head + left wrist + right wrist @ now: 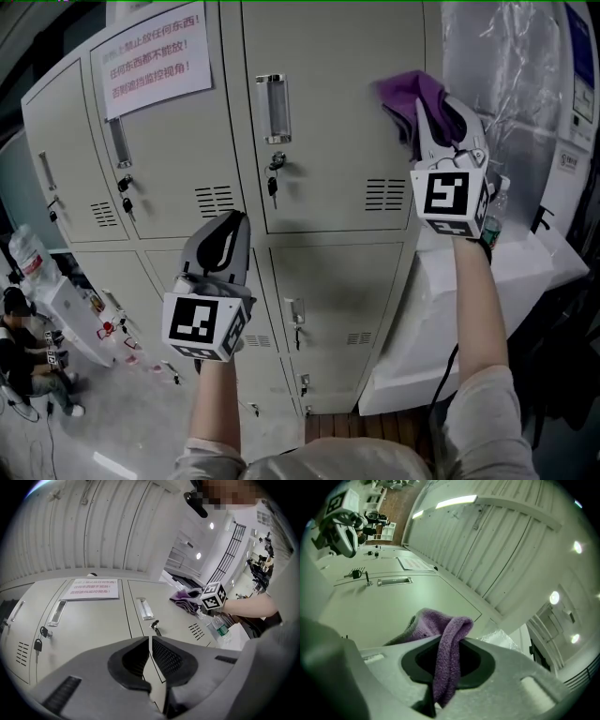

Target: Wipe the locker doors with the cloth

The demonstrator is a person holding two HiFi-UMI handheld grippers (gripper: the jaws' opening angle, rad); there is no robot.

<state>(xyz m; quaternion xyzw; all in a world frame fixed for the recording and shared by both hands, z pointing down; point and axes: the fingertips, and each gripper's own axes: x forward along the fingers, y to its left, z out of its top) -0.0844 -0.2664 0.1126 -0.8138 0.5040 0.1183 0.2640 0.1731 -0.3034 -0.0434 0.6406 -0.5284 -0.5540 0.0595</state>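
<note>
Right tongs clamped on purple terry cloth, at upper beige metal locker door. Left tongs, lower, closed, empty. White paper notice, red Chinese print, above-left of the left tongs.

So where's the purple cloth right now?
Upper right in the head view: the purple cloth is clamped in the tongs of the right gripper, up at the top-right locker door, right of its recessed handle.
</note>
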